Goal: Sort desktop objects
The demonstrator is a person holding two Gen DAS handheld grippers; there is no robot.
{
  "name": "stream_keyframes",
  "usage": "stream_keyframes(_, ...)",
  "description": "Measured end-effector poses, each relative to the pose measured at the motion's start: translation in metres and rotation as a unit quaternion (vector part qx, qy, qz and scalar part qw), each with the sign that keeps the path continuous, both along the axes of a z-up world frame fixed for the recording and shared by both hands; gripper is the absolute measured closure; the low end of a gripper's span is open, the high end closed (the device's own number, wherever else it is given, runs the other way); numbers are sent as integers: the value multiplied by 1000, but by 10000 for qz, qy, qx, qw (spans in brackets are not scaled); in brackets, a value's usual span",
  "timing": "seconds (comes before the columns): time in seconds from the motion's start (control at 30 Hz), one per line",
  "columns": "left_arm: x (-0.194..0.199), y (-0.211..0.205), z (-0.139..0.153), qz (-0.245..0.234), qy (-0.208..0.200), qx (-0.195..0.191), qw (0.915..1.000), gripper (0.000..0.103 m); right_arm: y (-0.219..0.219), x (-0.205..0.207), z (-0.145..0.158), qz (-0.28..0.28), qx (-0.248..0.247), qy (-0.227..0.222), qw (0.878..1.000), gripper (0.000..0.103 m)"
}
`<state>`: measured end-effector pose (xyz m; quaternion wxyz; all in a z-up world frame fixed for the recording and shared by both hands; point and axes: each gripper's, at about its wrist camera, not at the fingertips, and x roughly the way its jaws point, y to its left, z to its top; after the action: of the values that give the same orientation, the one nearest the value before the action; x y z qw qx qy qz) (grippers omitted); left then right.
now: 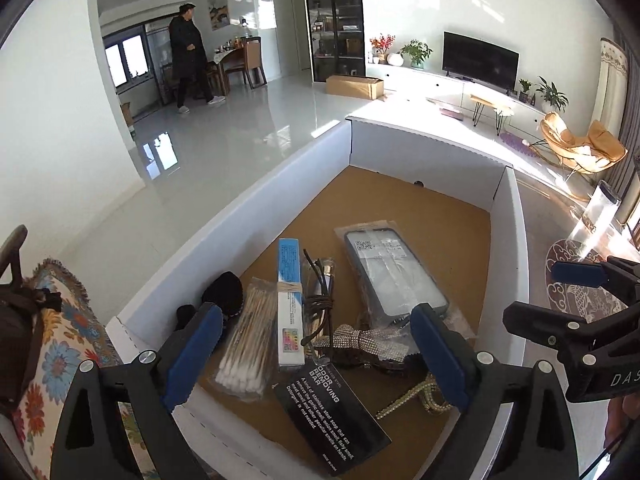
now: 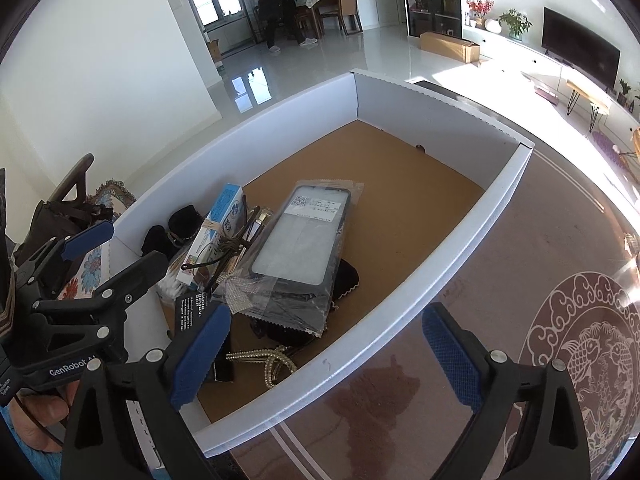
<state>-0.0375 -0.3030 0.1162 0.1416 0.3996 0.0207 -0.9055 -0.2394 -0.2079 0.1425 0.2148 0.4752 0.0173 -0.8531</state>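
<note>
Our left gripper (image 1: 320, 360) and right gripper (image 2: 324, 354) hang spread and empty over the white box (image 2: 400, 304), where a black card (image 1: 332, 408) reads "ODOR REMOVING BAR".

Ahead of my tongs a glossy pale floor (image 1: 224, 136) runs to white walls, with windows (image 1: 126, 60) far off to the left beside a dining table (image 1: 234, 58). Far right I've got a dark television (image 1: 480, 58) on a long white cabinet (image 1: 452, 84), sunlight pouring across it. A tall glass-fronted shelf (image 1: 334, 20) stands straight ahead.
</note>
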Motion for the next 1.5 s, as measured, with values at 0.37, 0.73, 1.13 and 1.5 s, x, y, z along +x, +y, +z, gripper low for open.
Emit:
stream_keyframes(0.37,7,-4,3,317,-79,55,9995,6,-4,-3,4,51,93,44,9999,6)
stream_keyframes(0.73,13,-4,0,374,-172,56,9991,6,-15,-2,1,223,281,-21,9994,6)
stream_keyframes(1.13,26,-12,16,459,-271,278,9982,6,-25,0,23,456,436,-20,9980,6)
stream_keyframes(1.5,37,-12,44,632,-121,155,9978,6,-39,11,61,717,733,41,9947,6)
